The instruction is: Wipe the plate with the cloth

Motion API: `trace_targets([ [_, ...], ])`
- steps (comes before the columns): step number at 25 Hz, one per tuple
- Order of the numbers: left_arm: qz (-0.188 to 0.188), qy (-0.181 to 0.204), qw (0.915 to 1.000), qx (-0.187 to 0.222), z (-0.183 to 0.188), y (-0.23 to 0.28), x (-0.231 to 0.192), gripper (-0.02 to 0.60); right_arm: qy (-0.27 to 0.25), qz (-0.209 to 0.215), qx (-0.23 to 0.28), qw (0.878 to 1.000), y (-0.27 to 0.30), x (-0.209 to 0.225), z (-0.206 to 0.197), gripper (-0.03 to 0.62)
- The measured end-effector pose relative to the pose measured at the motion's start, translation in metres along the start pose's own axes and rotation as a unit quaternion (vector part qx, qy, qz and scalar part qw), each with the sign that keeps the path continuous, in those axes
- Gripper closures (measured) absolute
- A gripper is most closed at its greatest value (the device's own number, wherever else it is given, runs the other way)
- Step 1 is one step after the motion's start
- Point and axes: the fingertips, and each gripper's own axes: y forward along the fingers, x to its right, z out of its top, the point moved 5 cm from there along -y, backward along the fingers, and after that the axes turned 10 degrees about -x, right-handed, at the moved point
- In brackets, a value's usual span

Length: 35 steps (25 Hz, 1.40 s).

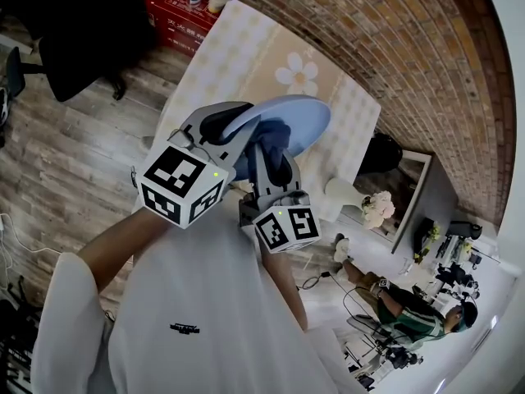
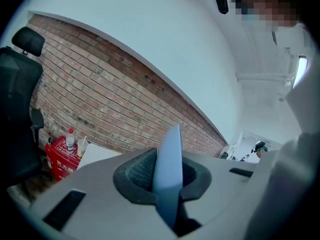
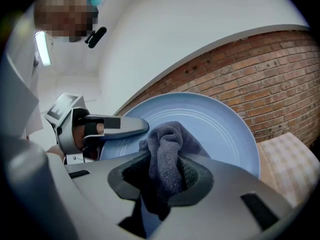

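1. Left tongs (image 2: 167, 179) pinch the blue plate (image 3: 220, 129) by its rim, holding it tilted above the checked worktop (image 1: 246, 48).
2. Right tongs (image 3: 167, 180) pinch the grey cloth (image 3: 167, 144) against the plate's face.

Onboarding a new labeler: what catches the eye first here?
The pale blue plate, held up in the air, pinched edge-on by the left gripper. The right gripper is shut on a bunched dark grey cloth just in front of the plate's face. Below lies a table with a floral checked cover, by a brick wall.
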Motion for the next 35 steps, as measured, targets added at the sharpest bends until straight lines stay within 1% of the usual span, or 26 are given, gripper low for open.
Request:
trace_targets([
  [5,-0.012,-0.003,0.9998,-0.019,-0.011,0.002,0.001,0.534,-0.021,0.002,0.012,1.0,0.001,-0.005,0.017,0.477],
  [8,-0.011,-0.004,0.9998,-0.015,-0.01,0.0,0.0,0.534,-0.041,0.001,0.004,0.999,0.003,-0.006,0.021,0.478],
  [14,-0.011,0.01,0.9997,-0.018,-0.011,0.0,0.004,0.534,-0.07,-0.008,0.003,0.997,-0.002,-0.002,0.03,0.479],
  [16,-0.017,0.01,0.9995,-0.026,-0.012,0.002,0.005,0.534,-0.083,-0.014,0.002,0.996,-0.003,-0.001,0.032,0.477],
  [18,-0.027,0.006,0.9987,-0.044,-0.015,0.006,0.005,0.534,-0.09,-0.023,0.0,0.996,-0.004,0.002,0.033,0.477],
  [21,-0.033,0.008,0.9976,-0.061,-0.02,0.009,0.008,0.534,-0.087,-0.031,-0.001,0.996,-0.007,0.006,0.032,0.479],
  [27,-0.035,0.022,0.9966,-0.072,-0.023,0.013,0.013,0.534,-0.073,-0.036,0.009,0.997,-0.011,0.012,0.031,0.478],
  [31,-0.034,0.025,0.9965,-0.073,-0.021,0.014,0.016,0.534,-0.05,-0.04,0.025,0.998,-0.013,0.019,0.039,0.477],
  [35,-0.032,0.025,0.997,-0.066,-0.021,0.015,0.019,0.534,-0.044,-0.045,0.038,0.997,-0.016,0.026,0.041,0.478],
])
